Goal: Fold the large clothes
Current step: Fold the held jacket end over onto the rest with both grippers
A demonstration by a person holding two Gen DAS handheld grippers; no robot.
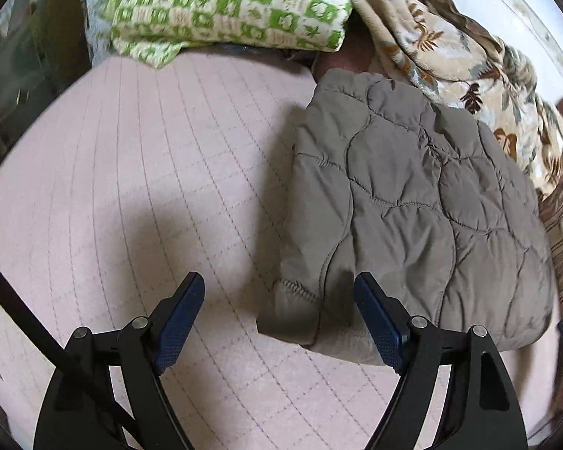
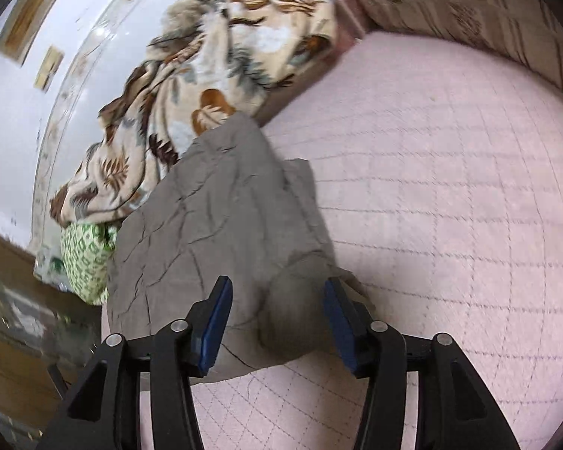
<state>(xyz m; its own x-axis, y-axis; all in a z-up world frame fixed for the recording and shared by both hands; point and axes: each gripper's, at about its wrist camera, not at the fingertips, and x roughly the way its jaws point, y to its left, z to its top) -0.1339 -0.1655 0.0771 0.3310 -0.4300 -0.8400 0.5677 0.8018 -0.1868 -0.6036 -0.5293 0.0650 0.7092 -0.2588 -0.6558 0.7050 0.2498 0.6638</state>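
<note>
A grey-brown quilted jacket [image 1: 413, 206] lies folded into a compact block on the pink quilted bed cover [image 1: 131, 187]. My left gripper [image 1: 279, 285] is open and empty, held just above the jacket's near left corner, where a ribbed cuff shows. In the right wrist view the same jacket [image 2: 206, 232] lies ahead, with a loose flap at its right edge. My right gripper [image 2: 277, 288] is open and empty, its jaws either side of the jacket's near bulge; I cannot tell if they touch it.
A green and cream patterned folded blanket [image 1: 225, 3] lies at the far side of the bed. A cream blanket with brown leaf print [image 1: 469, 60] is heaped behind the jacket, also in the right wrist view [image 2: 191, 86]. Bare pink cover [image 2: 450, 206] stretches to the right.
</note>
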